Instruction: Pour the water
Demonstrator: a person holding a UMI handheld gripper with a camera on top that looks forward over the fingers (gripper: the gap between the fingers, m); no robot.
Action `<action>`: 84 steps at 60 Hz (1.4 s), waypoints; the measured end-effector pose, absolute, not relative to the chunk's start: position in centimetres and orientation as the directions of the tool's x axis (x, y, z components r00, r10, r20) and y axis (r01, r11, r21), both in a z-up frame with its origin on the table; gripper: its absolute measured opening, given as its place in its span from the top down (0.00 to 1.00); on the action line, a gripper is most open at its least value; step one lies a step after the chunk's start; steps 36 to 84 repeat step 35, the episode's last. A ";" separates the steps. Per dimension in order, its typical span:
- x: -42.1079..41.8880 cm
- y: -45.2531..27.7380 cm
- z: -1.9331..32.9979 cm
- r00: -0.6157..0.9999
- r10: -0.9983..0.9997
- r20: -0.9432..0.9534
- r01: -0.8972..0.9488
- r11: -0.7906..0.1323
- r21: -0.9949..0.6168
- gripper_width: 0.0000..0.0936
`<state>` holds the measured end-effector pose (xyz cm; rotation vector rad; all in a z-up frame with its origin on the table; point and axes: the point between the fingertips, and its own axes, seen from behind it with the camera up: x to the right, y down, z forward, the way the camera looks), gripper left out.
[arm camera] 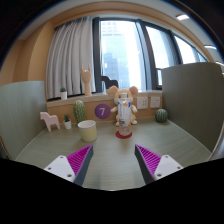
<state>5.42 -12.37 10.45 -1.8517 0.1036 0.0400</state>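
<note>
My gripper [112, 160] is open and empty, its two pink-padded fingers [76, 161] spread wide low over the grey tabletop [112, 150]. Beyond the fingers, a pale yellow cup [88, 130] stands on the table to the left. A small red ring-shaped object [123, 133] lies to its right, in front of a plush toy [124, 104]. No bottle or jug is clearly visible.
Along the back ledge stand a white animal figure [49, 121], a small cactus pot [80, 111], a purple round sign [102, 112], a green round cactus [161, 115] and a tall beige bottle-like figure [87, 80]. Grey partition panels [20, 110] flank the desk.
</note>
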 end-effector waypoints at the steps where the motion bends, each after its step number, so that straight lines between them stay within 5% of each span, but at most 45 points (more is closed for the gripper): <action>1: 5.2 -12.8 10.7 0.996 -0.050 -0.077 -0.088 -0.273 -0.958 0.09; 35: 6.2 -20.4 19.4 0.998 -0.060 -0.022 -0.033 -0.178 -0.983 0.09; 84: 6.2 -20.4 19.4 0.998 -0.060 -0.022 -0.033 -0.178 -0.983 0.09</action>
